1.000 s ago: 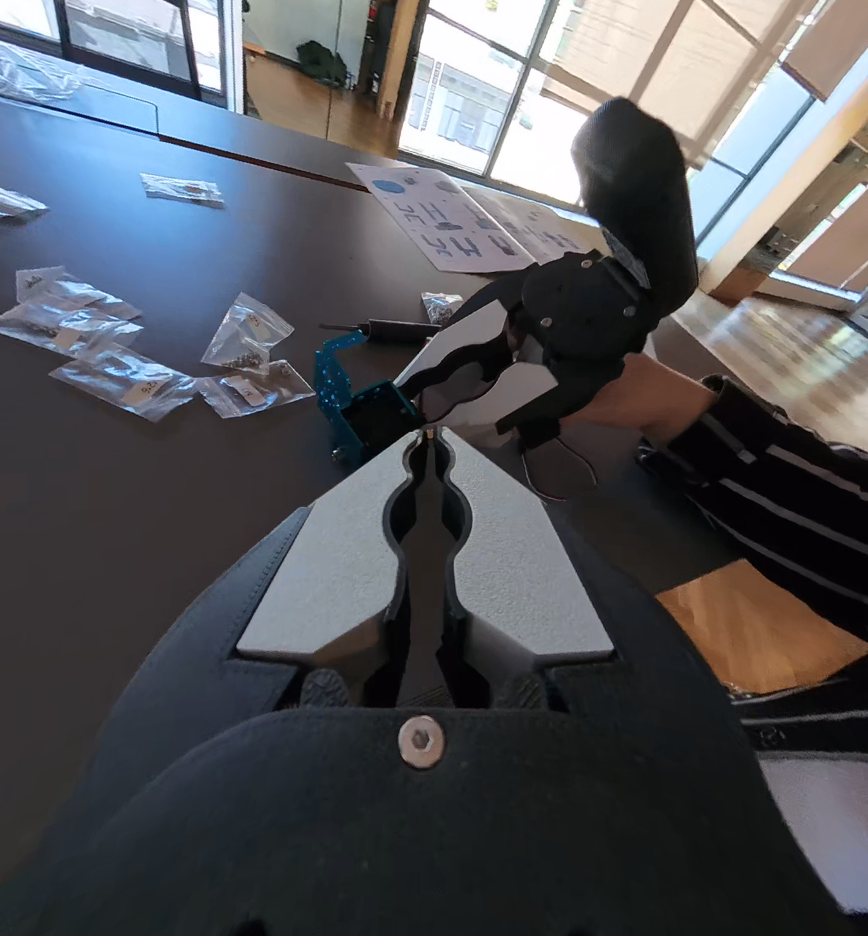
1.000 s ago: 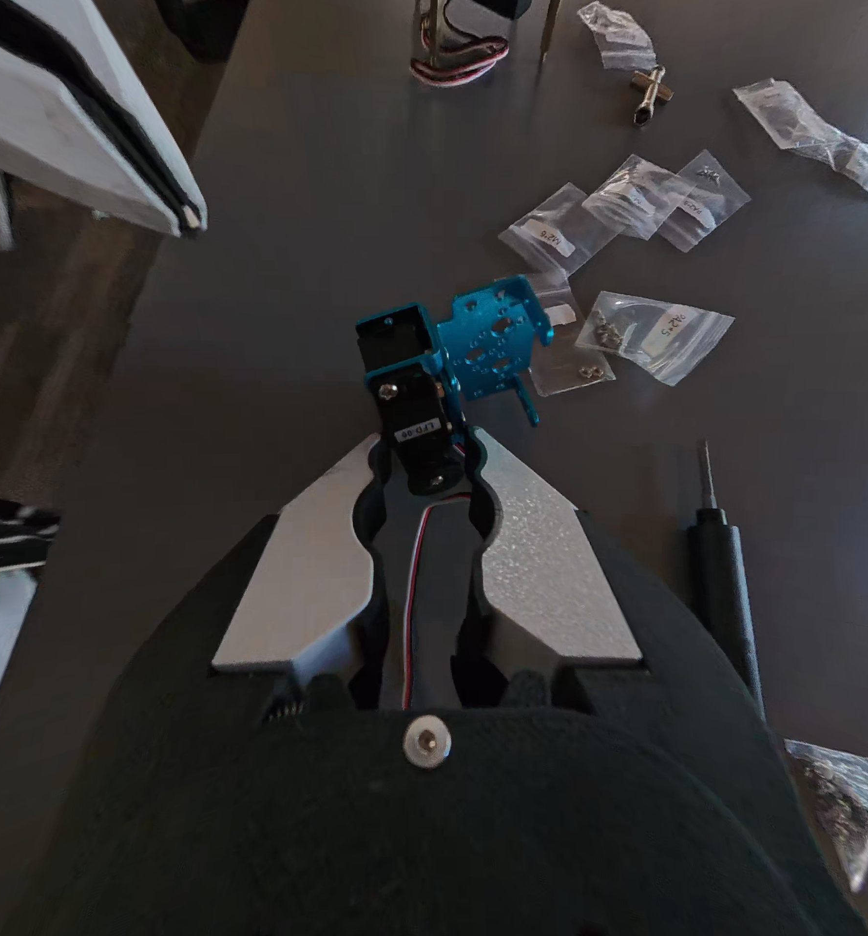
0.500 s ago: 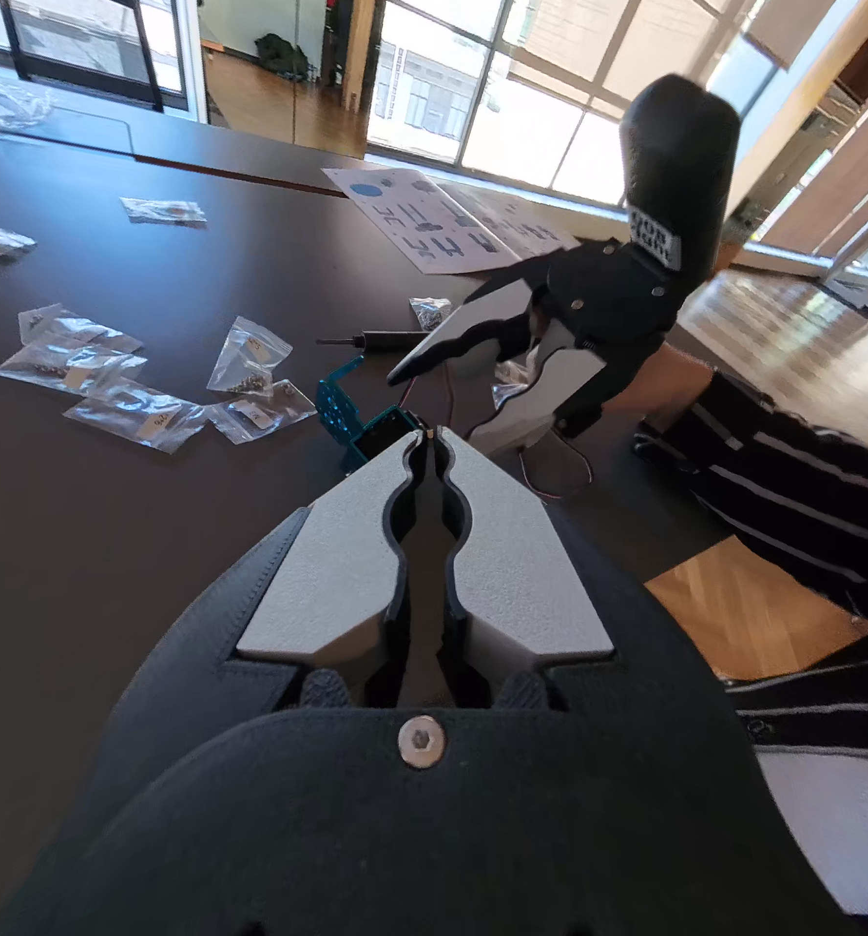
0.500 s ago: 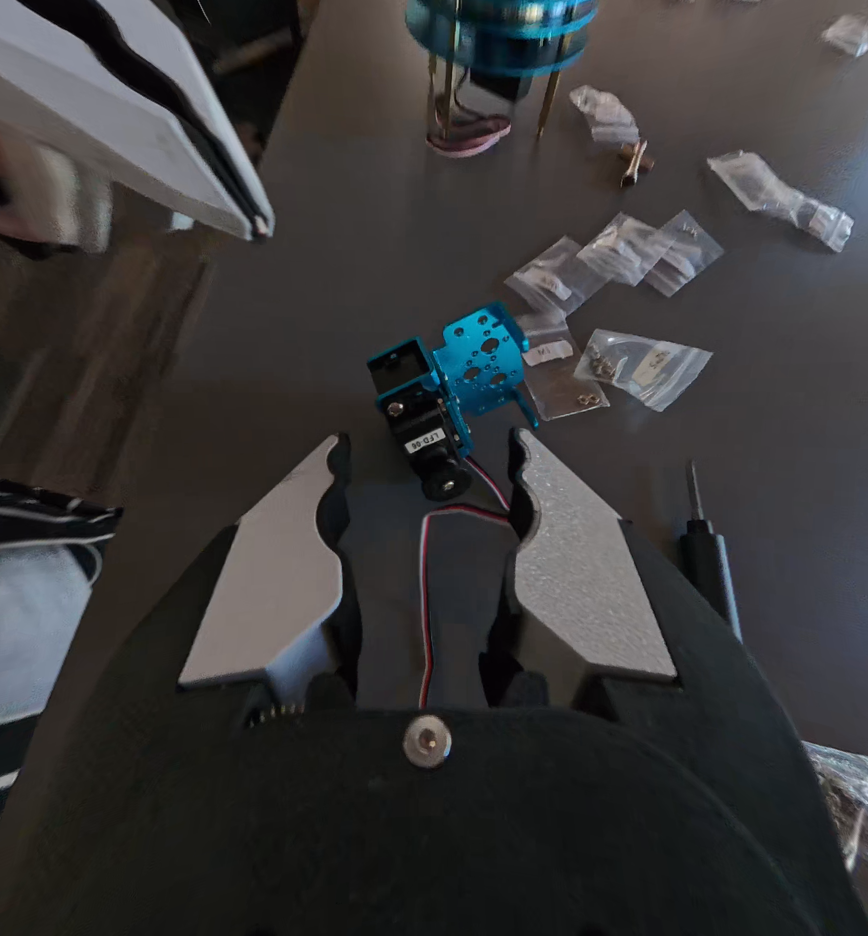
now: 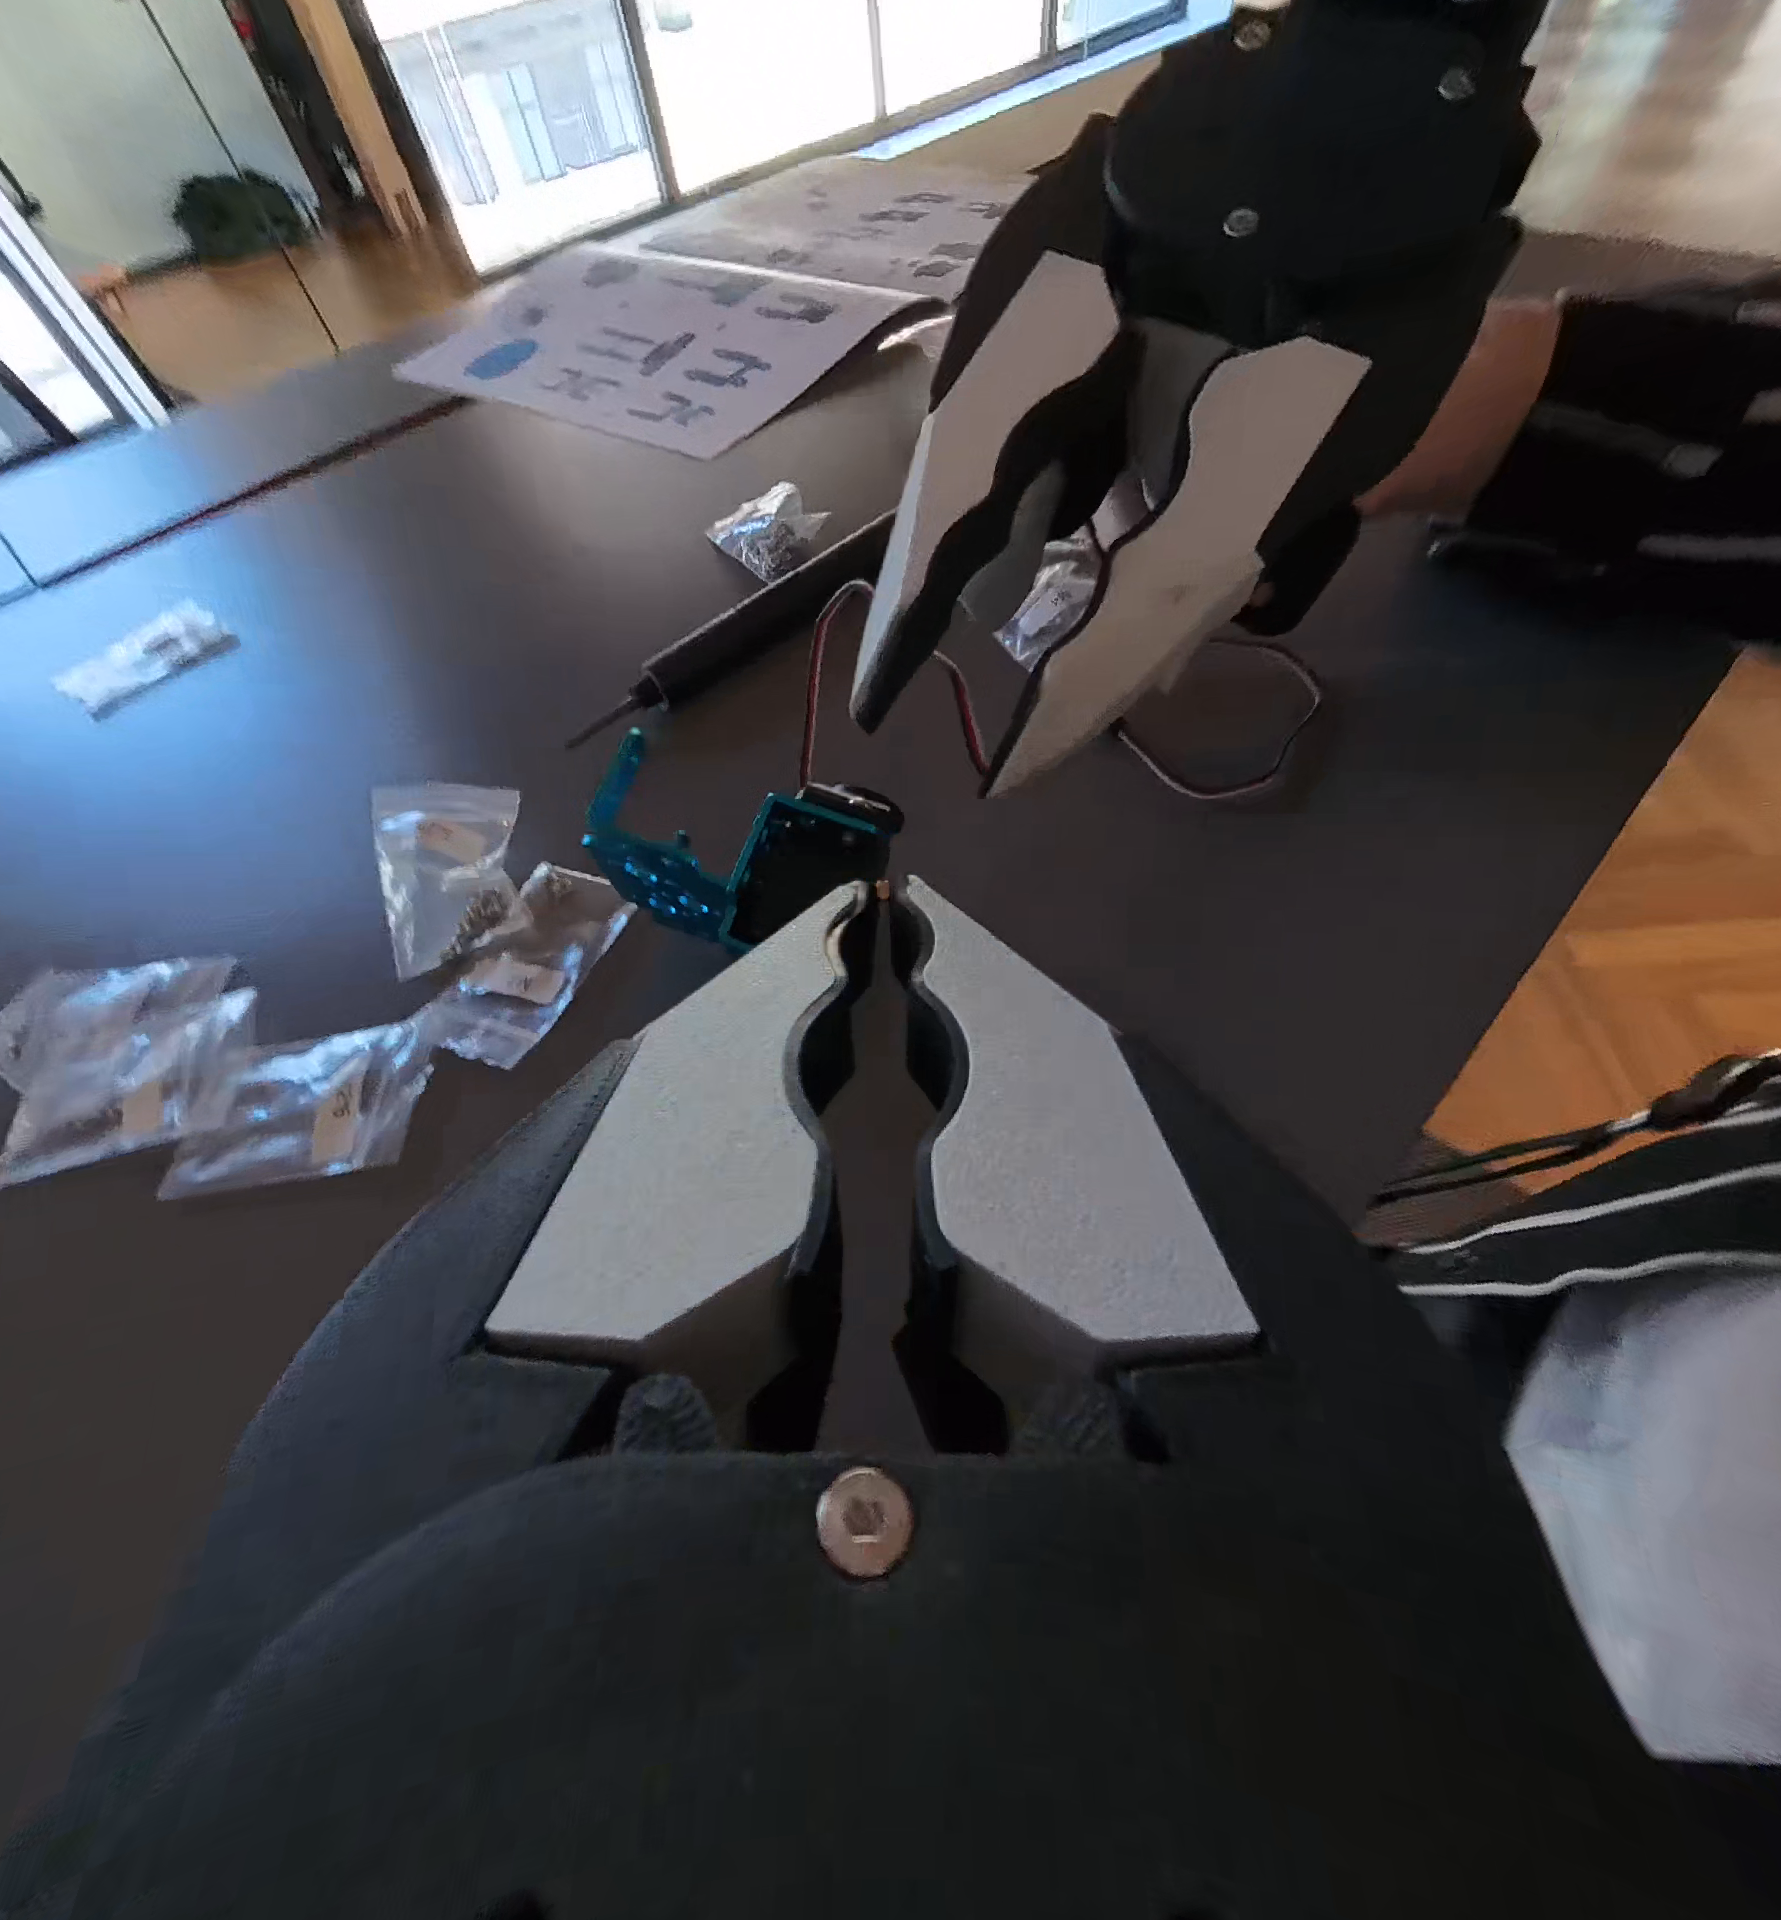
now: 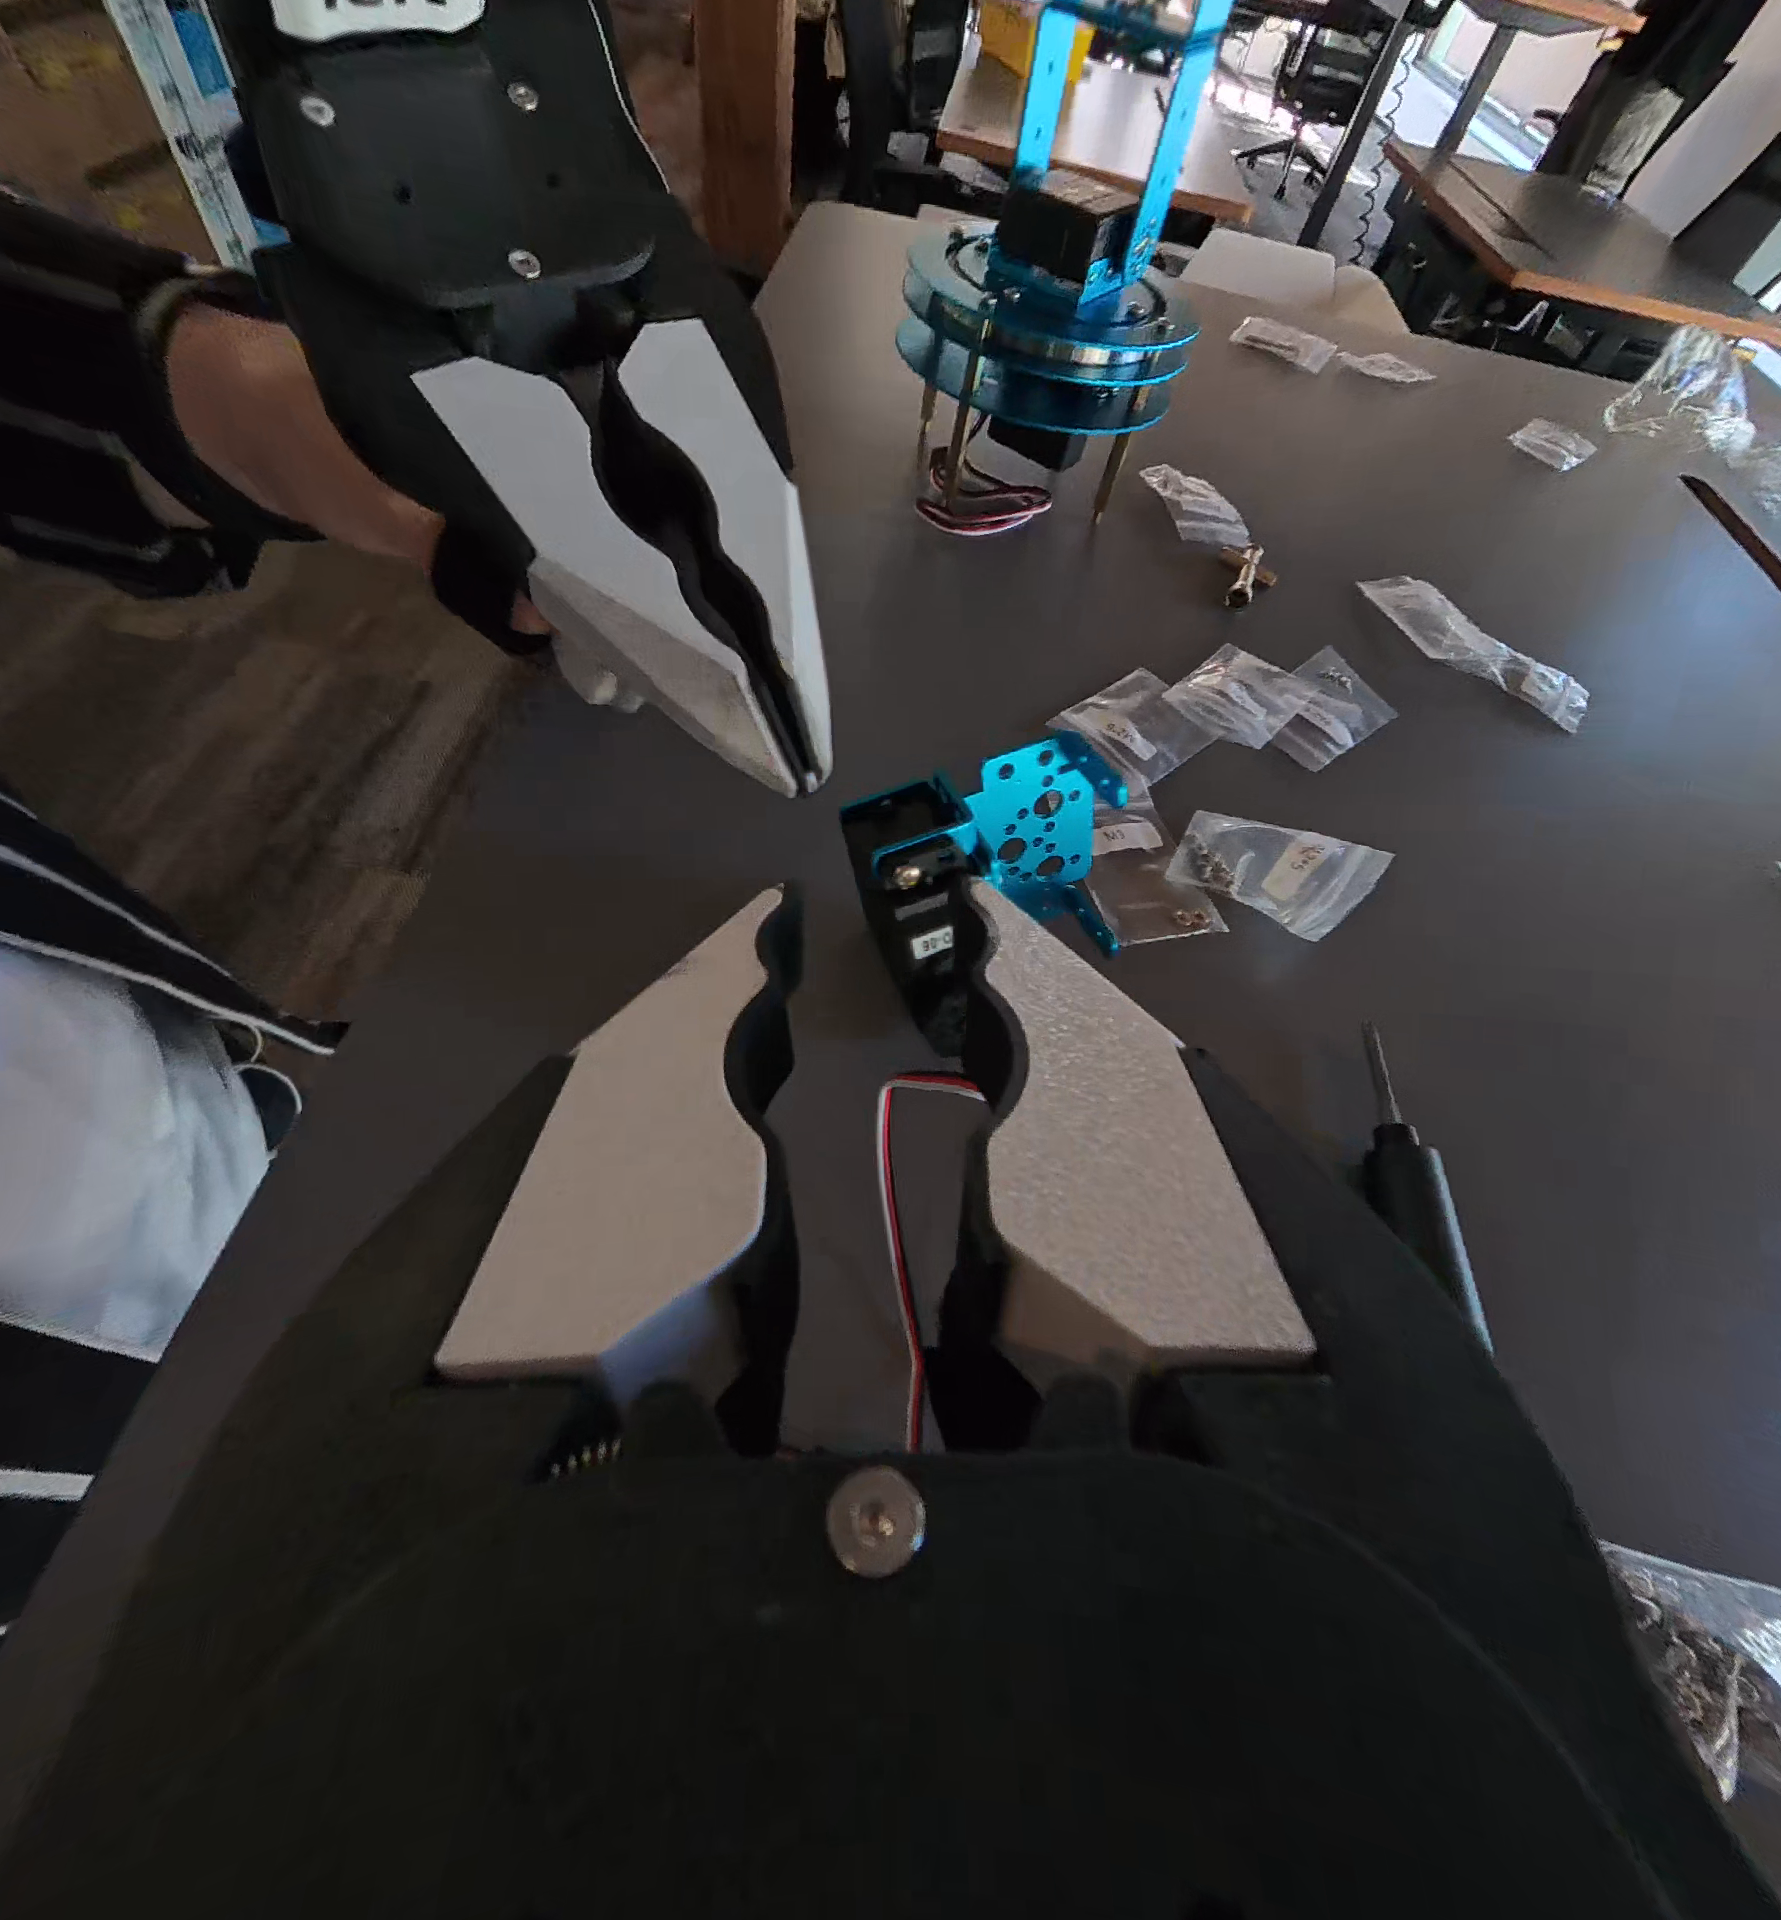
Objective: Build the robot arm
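Note:
A blue metal bracket (image 6: 1037, 821) with a black servo (image 6: 922, 930) fixed in it lies on the dark table (image 6: 1551, 1049). My right gripper (image 6: 881, 904) is open, and the servo lies between its fingertips, against the right finger. The servo's red, white and black wire (image 6: 901, 1195) runs back between the fingers. My left gripper (image 5: 881, 891) is shut on a tiny brass-coloured metal part at its tips, hovering just beside the bracket (image 5: 657, 883) and servo (image 5: 813, 852). The left gripper (image 6: 803, 774) also shows in the right wrist view, and the open right gripper (image 5: 933, 753) in the left wrist view.
Several small plastic bags of hardware (image 6: 1281, 868) (image 5: 242, 1091) lie around the bracket. A black screwdriver (image 6: 1426, 1216) (image 5: 751, 634) lies nearby. A blue round-based assembly (image 6: 1047, 343) stands farther back. A printed sheet (image 5: 657, 353) lies by the window side. The table's edge (image 5: 1551, 883) is close. Both grippers' tips are close together, under 4 cm apart. Left tips and right tips are each some 15 centimetres from the black screwdriver (image 6: 1426, 1216). Seen from the left wrist view (image 5: 684, 658) as well.
My right gripper has opened, let go of the servo and lifted back from it. The bracket and servo now rest on the table. My left gripper stayed shut and swung nearer.

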{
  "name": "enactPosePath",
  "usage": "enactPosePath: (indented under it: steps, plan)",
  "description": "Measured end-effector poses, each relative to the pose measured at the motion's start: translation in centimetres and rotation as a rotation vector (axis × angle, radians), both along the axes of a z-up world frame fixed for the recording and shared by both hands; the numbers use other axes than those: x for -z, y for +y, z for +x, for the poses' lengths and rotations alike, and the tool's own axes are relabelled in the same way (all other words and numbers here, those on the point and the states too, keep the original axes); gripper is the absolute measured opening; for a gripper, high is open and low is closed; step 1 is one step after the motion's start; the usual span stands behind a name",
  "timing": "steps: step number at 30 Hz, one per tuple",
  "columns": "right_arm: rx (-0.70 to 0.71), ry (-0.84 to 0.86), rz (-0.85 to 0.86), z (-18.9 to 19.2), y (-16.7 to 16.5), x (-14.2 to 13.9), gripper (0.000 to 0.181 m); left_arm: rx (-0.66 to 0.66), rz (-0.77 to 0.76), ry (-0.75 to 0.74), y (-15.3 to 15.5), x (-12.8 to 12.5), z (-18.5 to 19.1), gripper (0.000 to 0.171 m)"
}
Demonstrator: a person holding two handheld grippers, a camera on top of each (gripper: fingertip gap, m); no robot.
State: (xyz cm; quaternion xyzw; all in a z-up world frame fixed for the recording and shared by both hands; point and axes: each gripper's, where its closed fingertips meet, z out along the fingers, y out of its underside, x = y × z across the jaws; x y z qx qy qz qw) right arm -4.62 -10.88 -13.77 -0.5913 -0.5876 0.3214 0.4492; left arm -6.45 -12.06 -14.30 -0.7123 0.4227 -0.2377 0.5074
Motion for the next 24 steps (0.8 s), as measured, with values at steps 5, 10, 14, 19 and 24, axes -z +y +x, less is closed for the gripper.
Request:
enactPosePath:
  steps: [5,10,14,19,24]
  plan:
    - [0.01,0.037,0.015,-0.4,0.1,0.1,0.027,0.013,0.18,0.125,0.5,0.3,0.1,0.0]
    - [0.015,0.039,0.004,-0.4,0.3,0.3,0.028,0.032,0.223,0.124,0.5,0.0,-0.2,0.0]
    - [0.021,0.029,0.021,-0.6,0.4,0.3,0.028,0.02,0.23,0.125,0.9,0.1,0.0,0.0]
    - [0.048,0.025,0.039,-0.7,0.8,0.5,0.027,-0.004,0.172,0.059,1.1,-0.4,0.1,0.0]
    - [0.074,0.05,0.172,-0.6,0.8,-0.7,0.026,-0.001,0.004,-0.037,1.0,-1.1,0.0,0.0]
